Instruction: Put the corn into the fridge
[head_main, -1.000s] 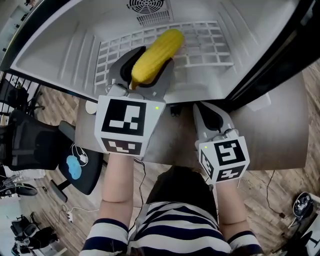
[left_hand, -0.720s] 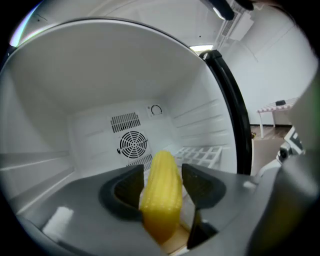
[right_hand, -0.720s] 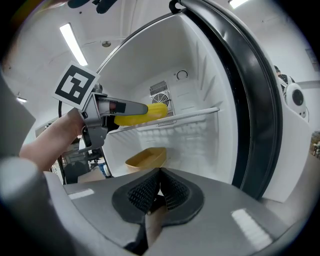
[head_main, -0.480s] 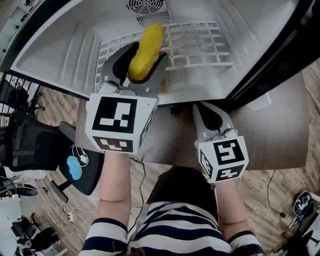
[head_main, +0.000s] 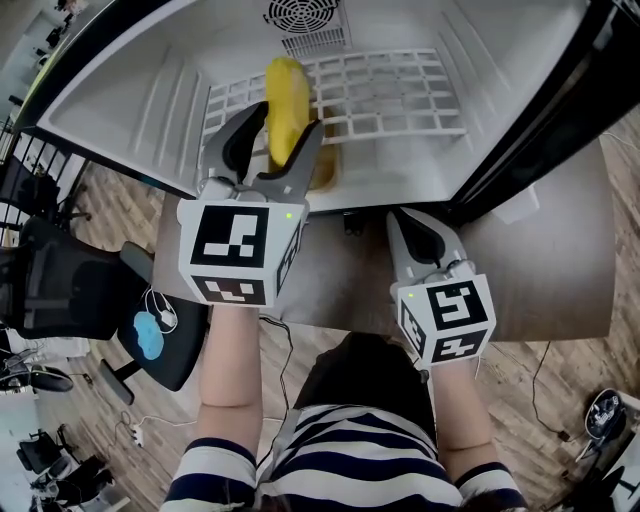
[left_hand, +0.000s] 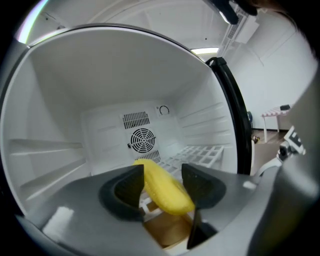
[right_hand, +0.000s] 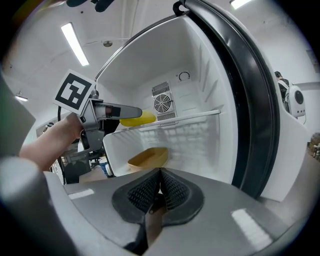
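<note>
Holding the corn (head_main: 285, 105) tight in the jaws of the left gripper (head_main: 273, 142), inside the fridge (head_main: 140, 100) and above the wire shelf (head_main: 400, 95) (not resting on it yet, by the look of it). Sticking out long-ways past the jaws, far tip toward the round fan (head_main: 297, 14) on the back wall. Nothing in the closed jaws of the right gripper (head_main: 425, 235), low over the worktop (head_main: 540, 270) and much farther from the shelf.

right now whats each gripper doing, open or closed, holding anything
Left gripper: closed on the corn.
Right gripper: closed, jaws together, holding nothing.
</note>
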